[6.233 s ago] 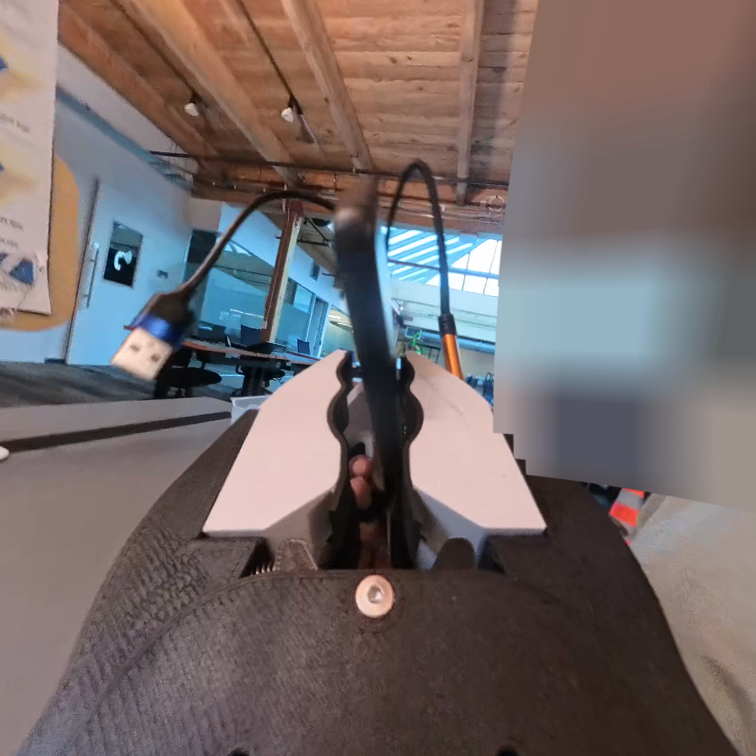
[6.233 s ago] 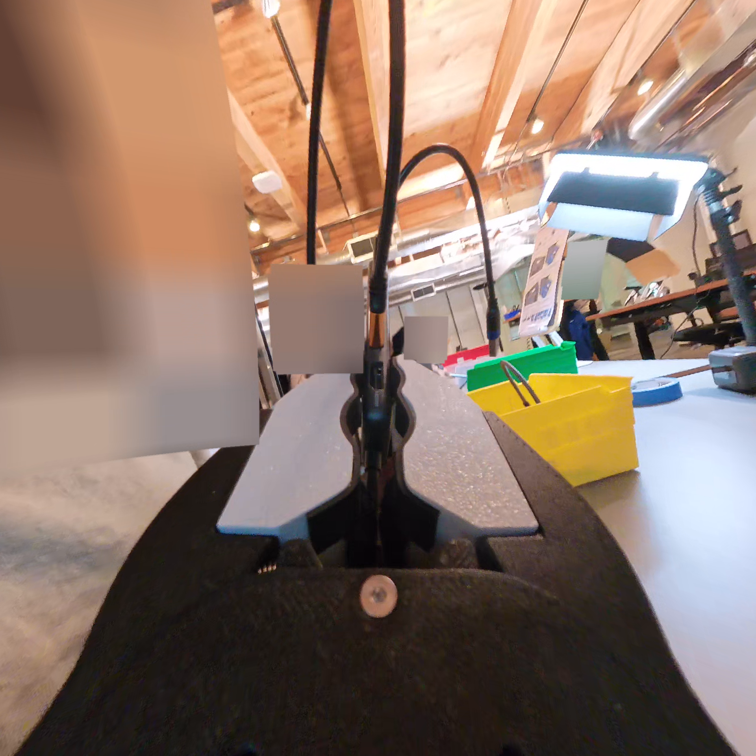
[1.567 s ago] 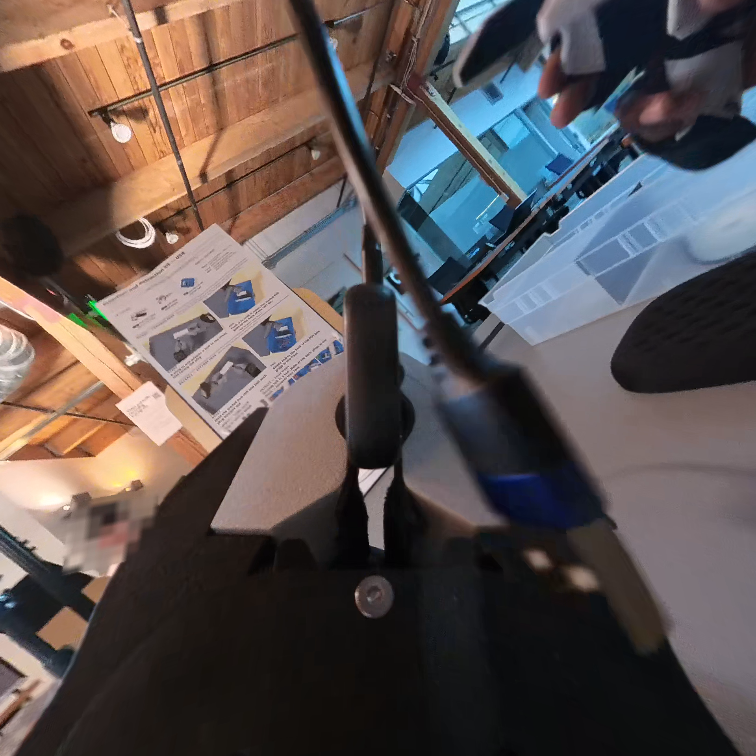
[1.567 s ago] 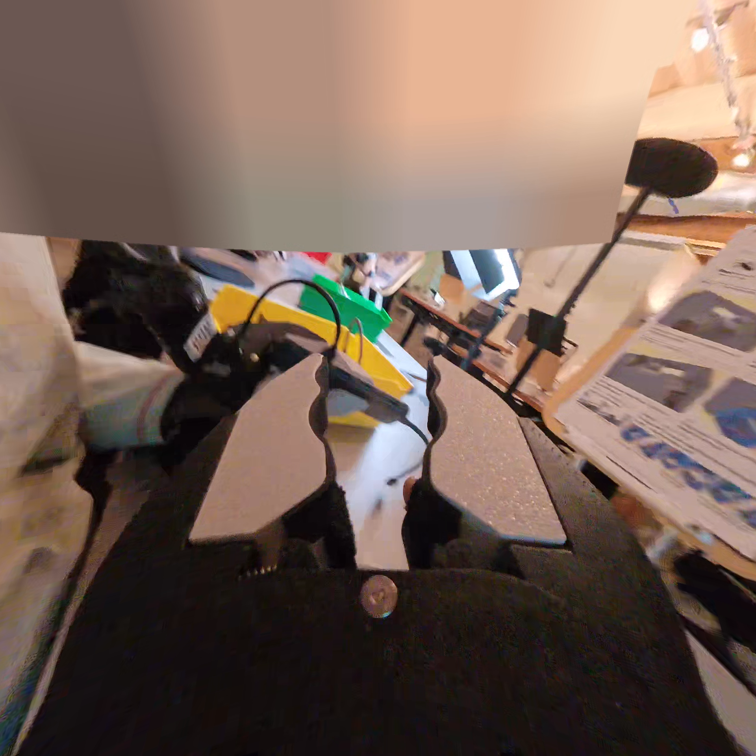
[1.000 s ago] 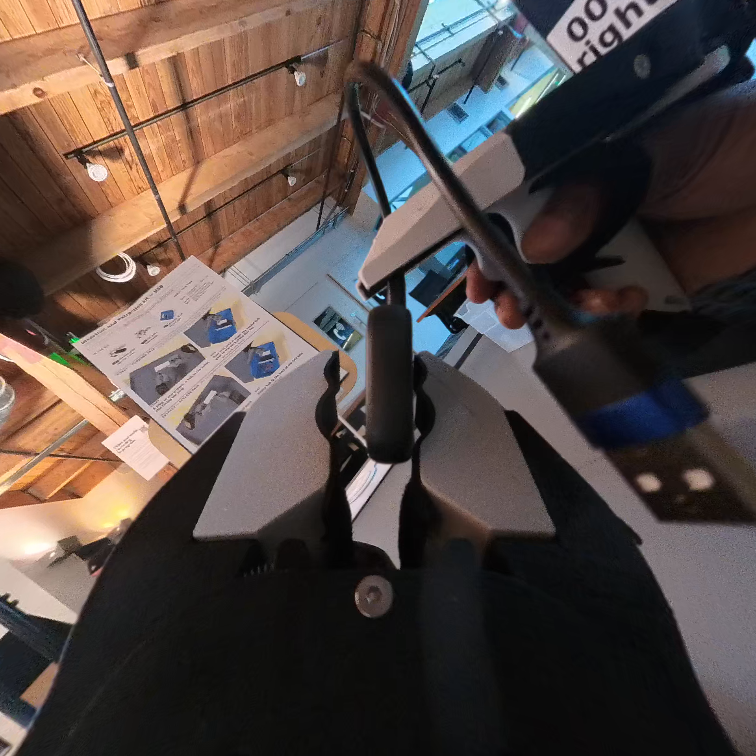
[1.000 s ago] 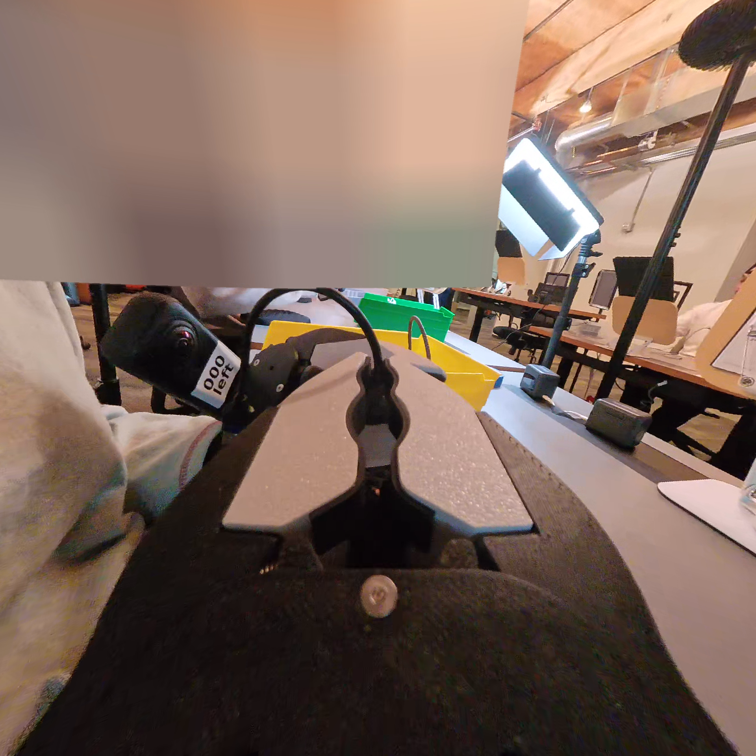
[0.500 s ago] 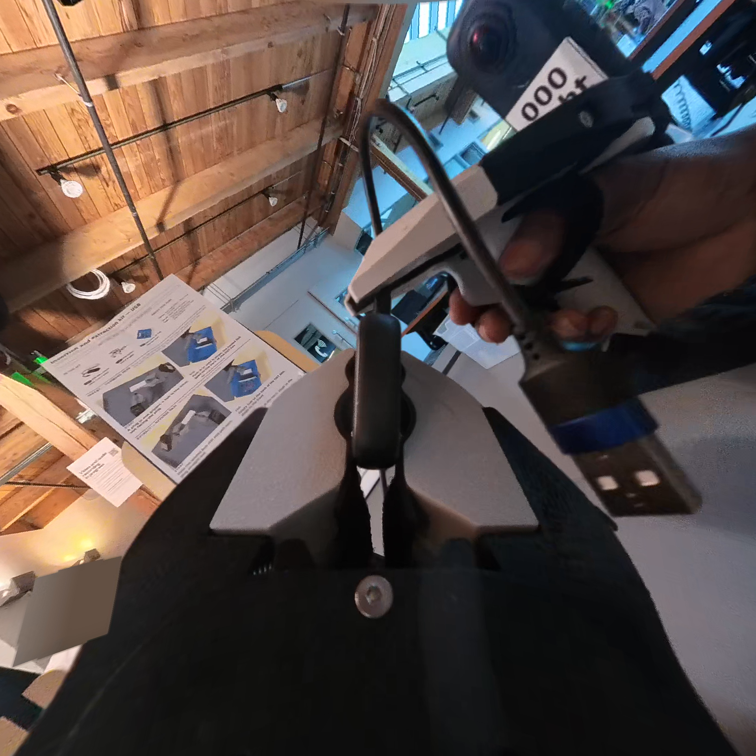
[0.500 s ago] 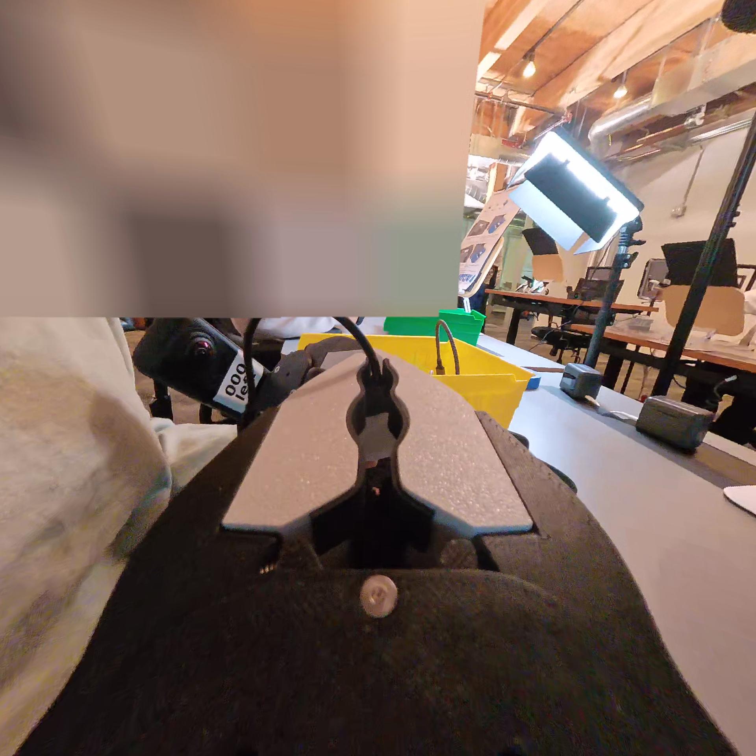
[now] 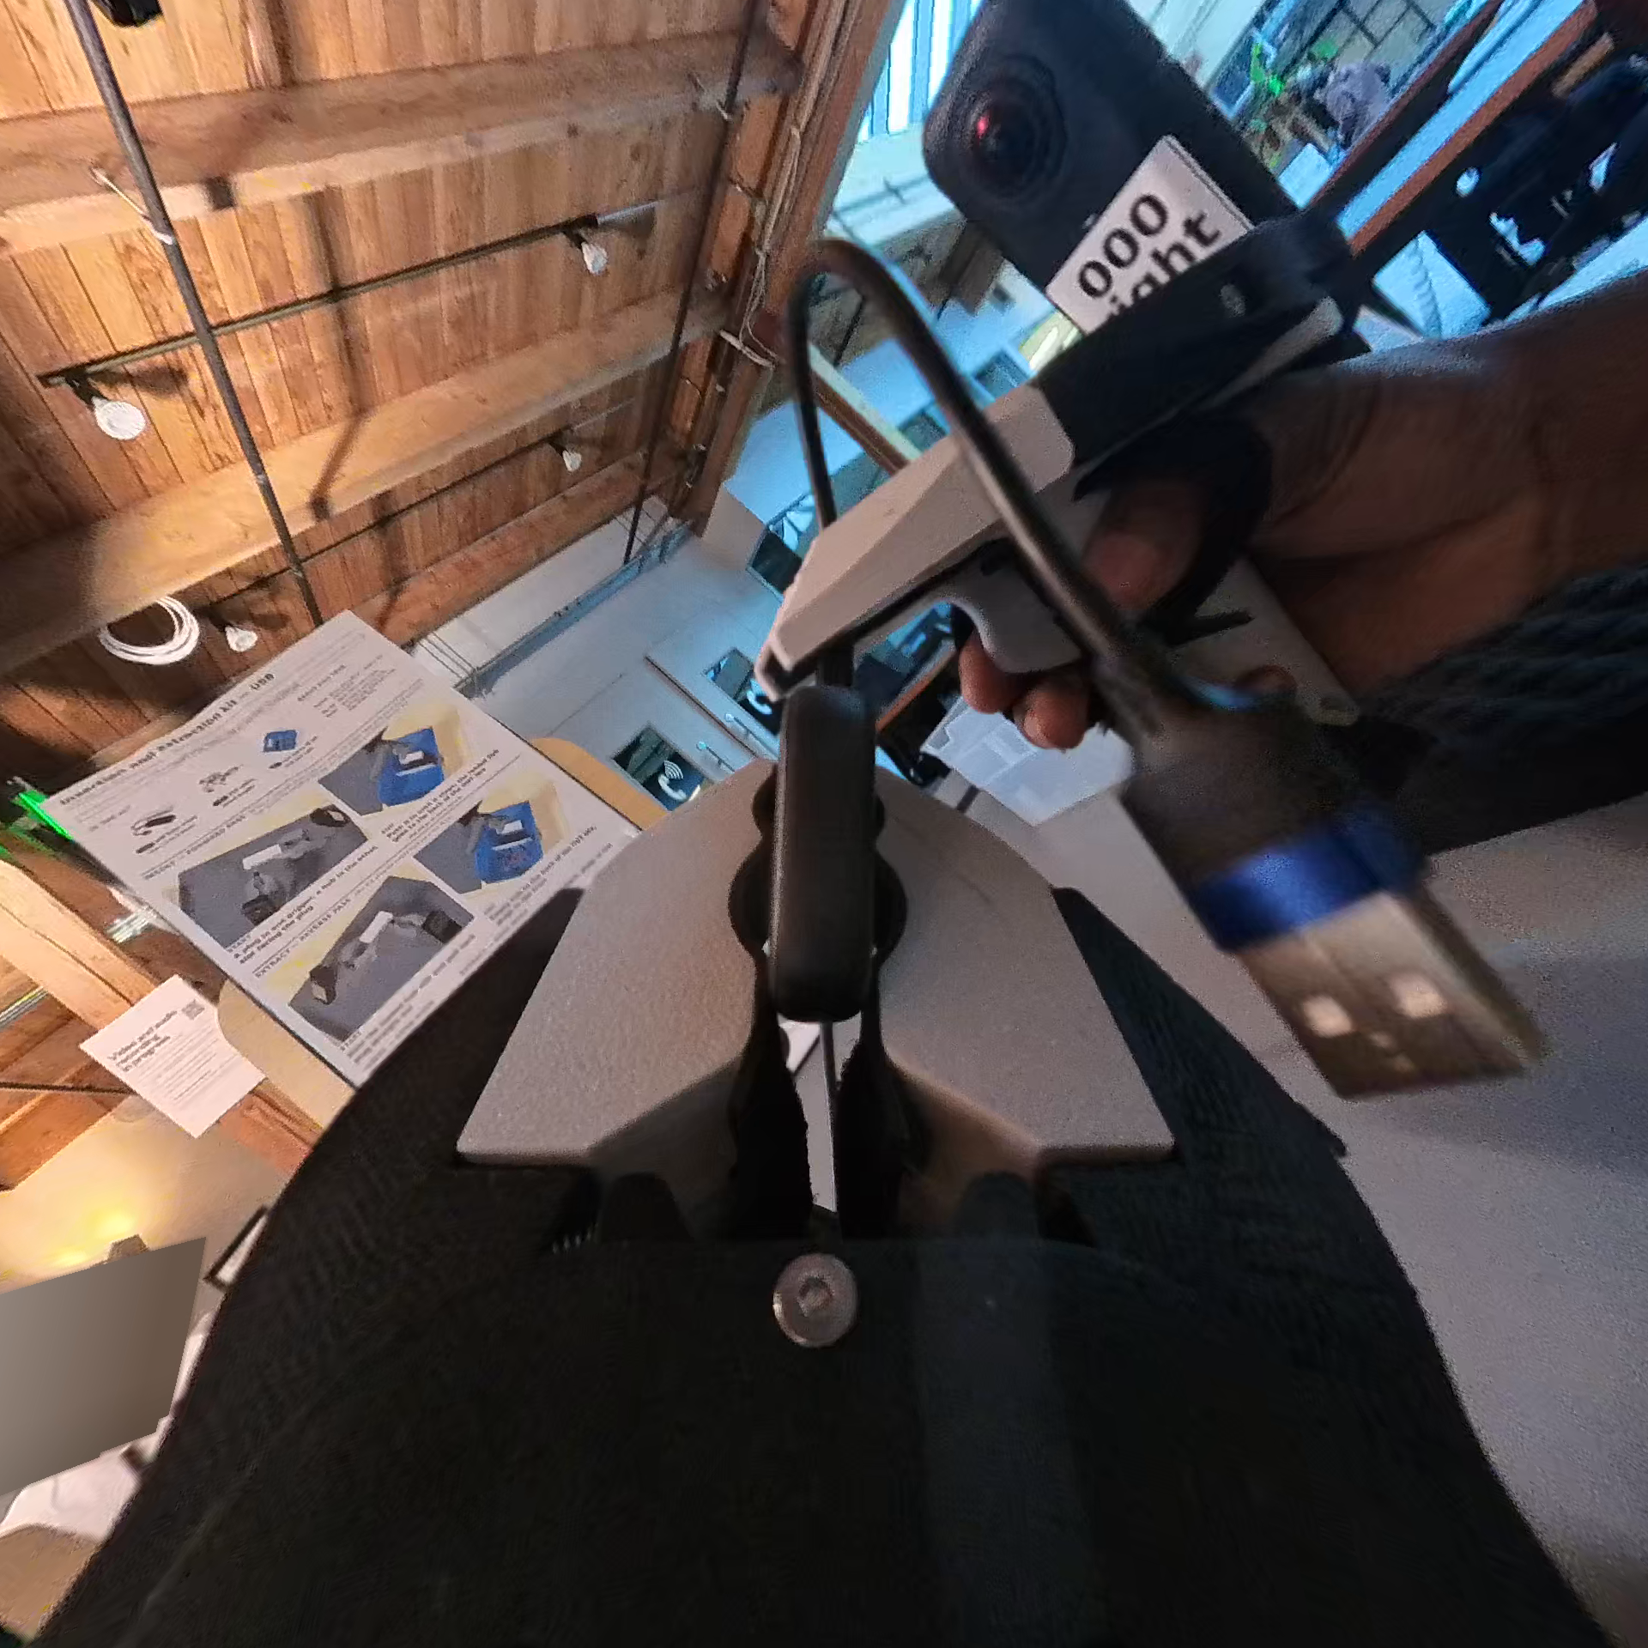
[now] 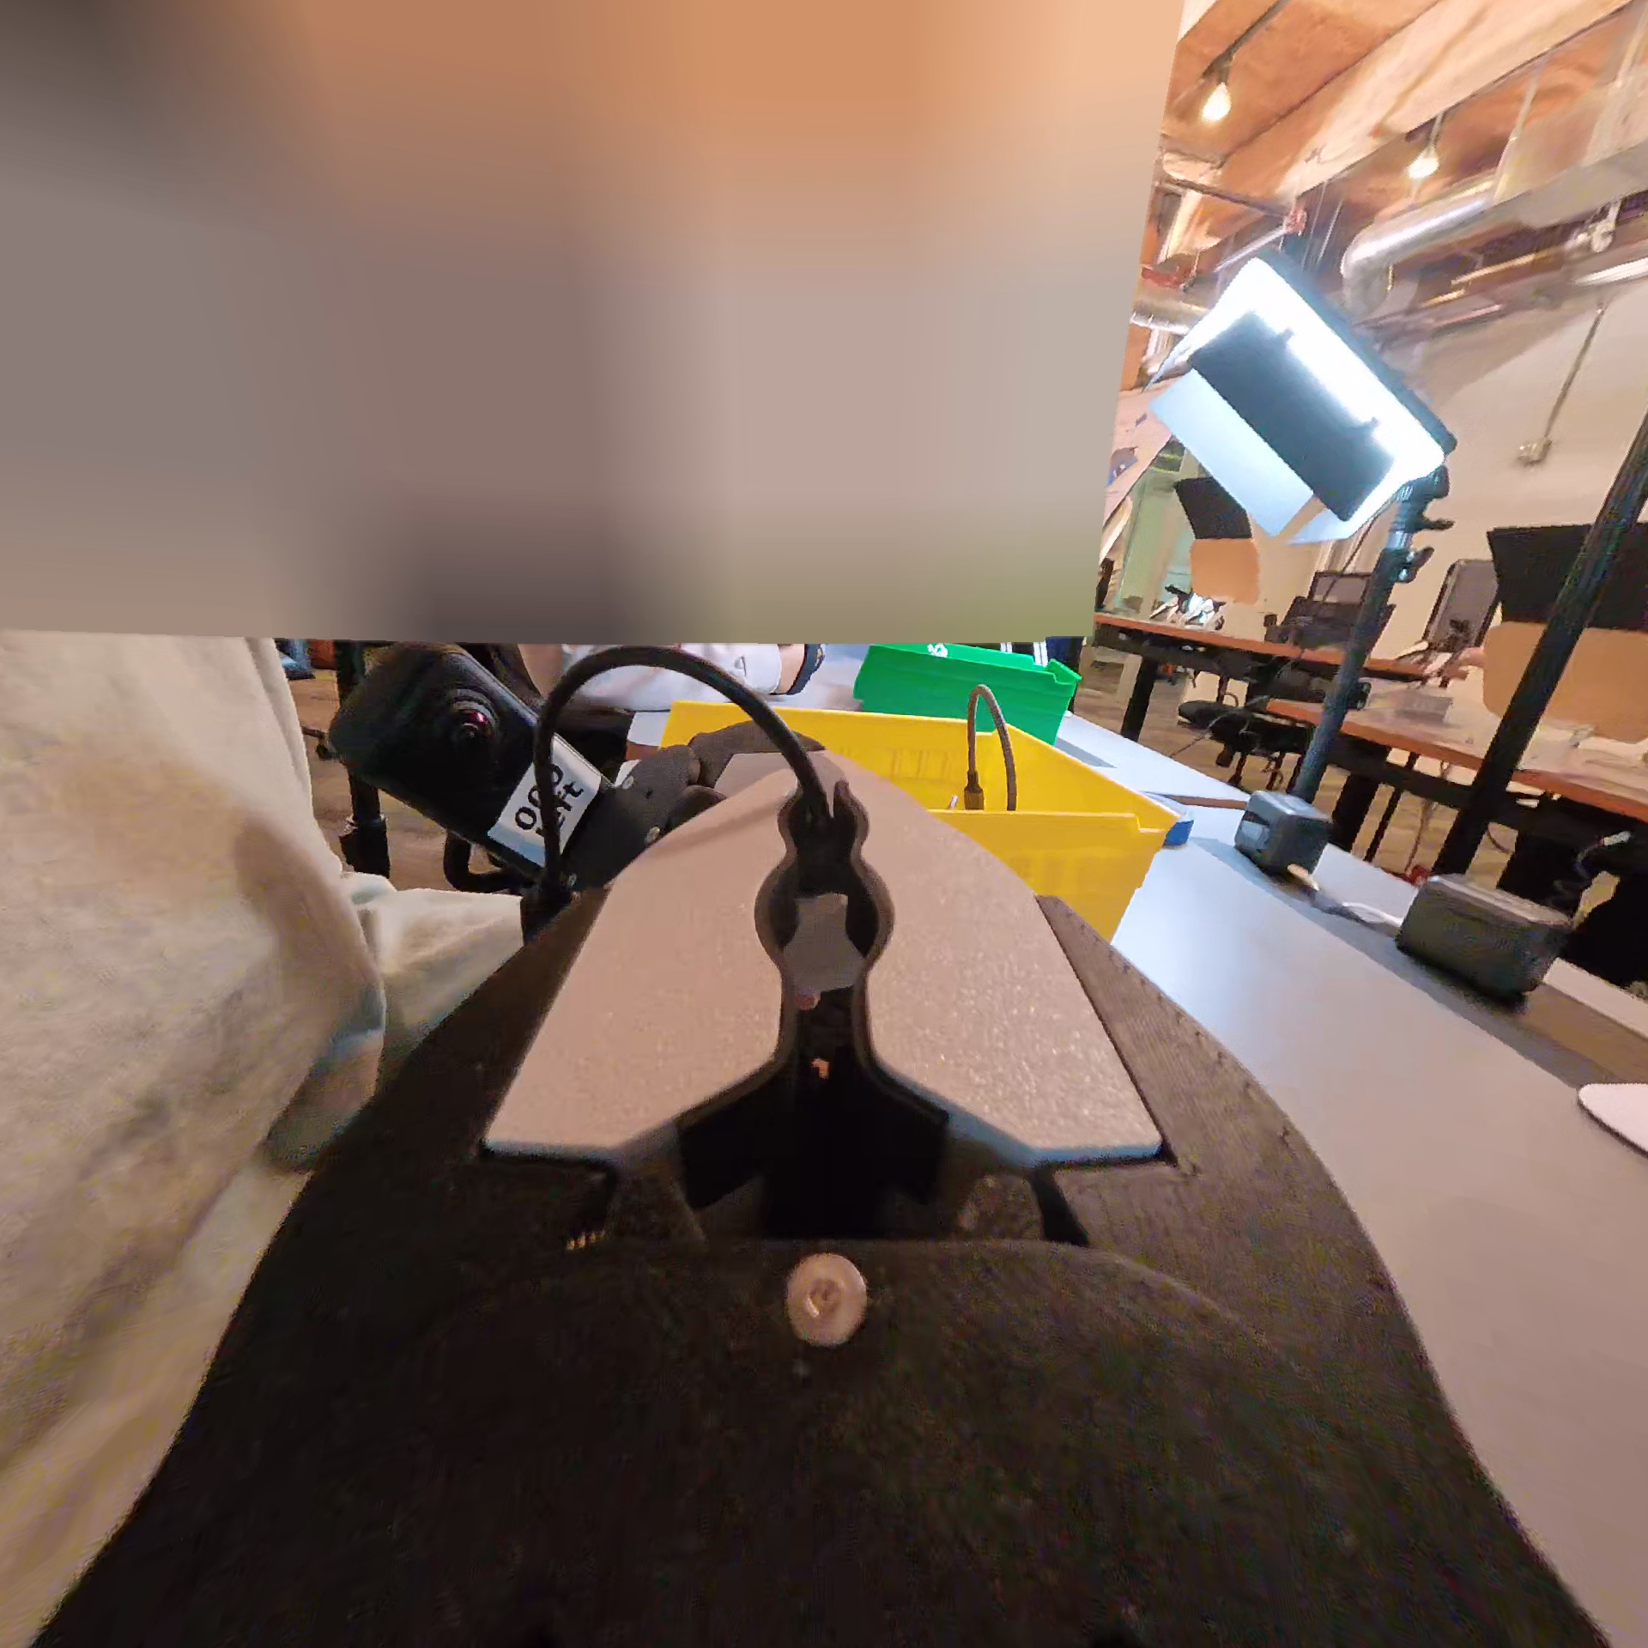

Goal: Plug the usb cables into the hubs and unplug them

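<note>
Two tools, both clamped, both held up off the table point(image 9: 1516, 1338). Left tool point(image 9: 825, 856) has its jaws shut on a slim black hub point(image 9: 820, 856); hub's long axis runs along the fingers, pointing forward and up, away from the camera. Right tool point(image 10: 825, 856) grips the top of that same hub, at the end where the black cable point(image 10: 678, 687) leaves; in the left wrist view the right tool point(image 9: 829, 660) meets the hub's far end from the upper right, person's hand point(image 9: 1338, 553) behind it. Cable arcs up and over, then drops, ending in a free USB-A plug point(image 9: 1338, 963) with a blue collar hanging near the left camera, metal shell pointing down-right, not seated in anything. Judgement: this is a handover or regrip step between plug cycles; no insertion in hand right now. Next move calls for one tool holding the hub steady while the other lets go and takes the plug by its collar, then lines its long axis up with a port. No port face visible, so I can't tell which way it faces. Yellow bin point(image 10: 1070, 829) sits on the table beyond, another cable point(image 10: 990, 740) standing in it.
</note>
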`<state>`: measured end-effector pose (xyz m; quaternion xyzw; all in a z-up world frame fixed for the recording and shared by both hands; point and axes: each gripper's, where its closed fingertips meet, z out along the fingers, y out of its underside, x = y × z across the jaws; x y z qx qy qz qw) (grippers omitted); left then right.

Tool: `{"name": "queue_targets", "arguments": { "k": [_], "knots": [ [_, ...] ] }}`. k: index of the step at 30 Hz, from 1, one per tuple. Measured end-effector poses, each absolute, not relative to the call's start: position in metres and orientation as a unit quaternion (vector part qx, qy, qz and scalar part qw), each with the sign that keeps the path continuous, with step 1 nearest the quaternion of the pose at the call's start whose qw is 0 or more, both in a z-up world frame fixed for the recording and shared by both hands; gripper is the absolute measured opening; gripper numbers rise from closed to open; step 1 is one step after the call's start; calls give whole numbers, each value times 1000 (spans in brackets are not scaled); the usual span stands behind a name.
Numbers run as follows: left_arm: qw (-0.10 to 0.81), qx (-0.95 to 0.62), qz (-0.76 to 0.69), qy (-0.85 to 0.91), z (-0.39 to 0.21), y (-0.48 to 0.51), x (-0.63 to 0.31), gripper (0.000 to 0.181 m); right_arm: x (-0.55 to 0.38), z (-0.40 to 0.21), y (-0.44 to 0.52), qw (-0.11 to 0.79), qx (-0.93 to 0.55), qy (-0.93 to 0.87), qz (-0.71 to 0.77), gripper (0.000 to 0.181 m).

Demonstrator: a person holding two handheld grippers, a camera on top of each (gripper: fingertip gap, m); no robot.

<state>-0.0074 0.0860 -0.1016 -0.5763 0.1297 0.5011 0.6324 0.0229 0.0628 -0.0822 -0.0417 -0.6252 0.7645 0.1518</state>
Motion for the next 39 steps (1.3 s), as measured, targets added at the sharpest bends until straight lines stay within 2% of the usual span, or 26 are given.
{"name": "queue_targets", "arguments": {
  "k": [3, 8, 13, 18, 21, 25, 28, 33, 39],
  "knots": [
    [650, -564, 493, 131, -97, 85, -3, 14, 30, -78, 61, 176, -8, -634, 753, 5],
    [630, -571, 509, 136, -101, 87, -5, 14, 22, -83, 64, 149, -40, -631, 761, 5],
    [647, -555, 503, 144, -96, 86, 1, 14, 31, -80, 64, 178, 4, -643, 745, 4],
    [628, -573, 508, 143, -102, 87, -4, 13, 26, -83, 66, 143, -30, -629, 764, 5],
    [661, -552, 489, 141, -94, 84, 2, 14, 35, -76, 60, 150, -6, -623, 768, 5],
    [626, -579, 503, 143, -103, 91, -1, 13, 25, -85, 70, 141, -9, -644, 752, 4],
    [642, -571, 489, 149, -101, 88, 2, 13, 25, -85, 67, 128, -24, -633, 763, 4],
    [635, -570, 499, 154, -101, 90, 2, 13, 28, -86, 70, 168, -3, -659, 733, 4],
    [625, -580, 499, 156, -105, 89, 0, 13, 26, -87, 70, 135, -16, -640, 757, 4]
  ]
}}
